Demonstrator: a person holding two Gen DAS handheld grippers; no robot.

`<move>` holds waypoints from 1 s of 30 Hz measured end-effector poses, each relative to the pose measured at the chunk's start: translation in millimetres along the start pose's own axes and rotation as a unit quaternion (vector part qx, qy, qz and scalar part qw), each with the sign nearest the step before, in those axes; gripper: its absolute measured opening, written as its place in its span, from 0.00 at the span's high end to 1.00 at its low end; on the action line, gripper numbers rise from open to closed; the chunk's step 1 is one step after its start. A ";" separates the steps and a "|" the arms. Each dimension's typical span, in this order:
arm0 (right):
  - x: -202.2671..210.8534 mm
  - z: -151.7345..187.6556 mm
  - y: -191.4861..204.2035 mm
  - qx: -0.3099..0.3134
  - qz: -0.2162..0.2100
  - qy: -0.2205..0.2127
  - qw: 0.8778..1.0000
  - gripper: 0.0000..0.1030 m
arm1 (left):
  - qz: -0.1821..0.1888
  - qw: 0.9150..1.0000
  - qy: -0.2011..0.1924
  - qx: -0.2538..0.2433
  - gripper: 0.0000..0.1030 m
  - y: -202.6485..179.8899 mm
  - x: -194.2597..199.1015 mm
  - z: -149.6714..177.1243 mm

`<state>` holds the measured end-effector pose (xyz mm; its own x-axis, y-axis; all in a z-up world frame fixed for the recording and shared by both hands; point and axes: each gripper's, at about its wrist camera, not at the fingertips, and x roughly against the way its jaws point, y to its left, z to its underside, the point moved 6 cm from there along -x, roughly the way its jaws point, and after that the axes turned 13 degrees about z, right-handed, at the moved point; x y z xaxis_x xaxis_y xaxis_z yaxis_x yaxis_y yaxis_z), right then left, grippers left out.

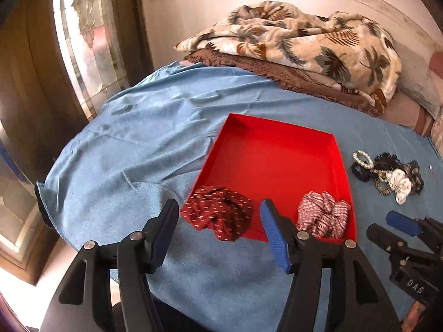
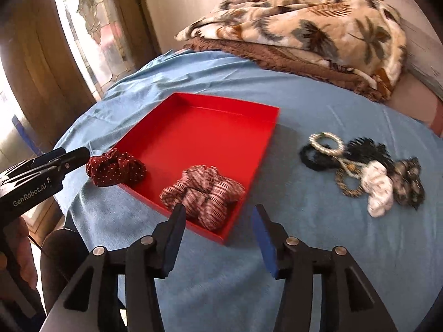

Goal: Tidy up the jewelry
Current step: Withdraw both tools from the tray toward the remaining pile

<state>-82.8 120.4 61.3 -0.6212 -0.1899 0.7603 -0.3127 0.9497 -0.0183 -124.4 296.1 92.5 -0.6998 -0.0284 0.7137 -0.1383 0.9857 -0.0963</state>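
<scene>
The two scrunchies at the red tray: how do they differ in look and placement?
The dark scrunchie is deep red with small white dots; the striped scrunchie is paler, with pink-and-white stripes. The dark scrunchie hangs over the tray's near left corner, partly on the blue cloth; the striped scrunchie lies fully inside, at the near right corner. Both are bunched fabric, and no claw holds either.

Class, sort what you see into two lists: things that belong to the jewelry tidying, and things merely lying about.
Belongs to the job:
red tray
dark red dotted scrunchie
striped scrunchie
pile of bracelets and scrunchies

Just lying about:
leaf-print blanket
brown blanket
blue sheet
</scene>
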 end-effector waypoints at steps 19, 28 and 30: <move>13.1 33.8 -85.3 -0.101 0.033 0.011 0.994 0.39 | 0.026 0.995 0.036 -0.095 0.37 -81.0 -7.8 12.4; 12.9 45.3 -115.1 -0.136 0.040 0.012 0.990 0.38 | 0.029 0.991 0.051 -0.121 0.37 -105.0 -13.5 17.8; 13.1 47.8 -122.6 -0.143 0.043 0.011 0.989 0.38 | 0.029 0.990 0.054 -0.128 0.36 -111.6 -14.9 19.7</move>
<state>-86.9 -10.4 42.5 -0.6197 -0.1019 0.7782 -0.0412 0.9944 0.0975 -112.3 183.2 79.0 -0.6198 0.0347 0.7840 0.0930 0.9952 0.0295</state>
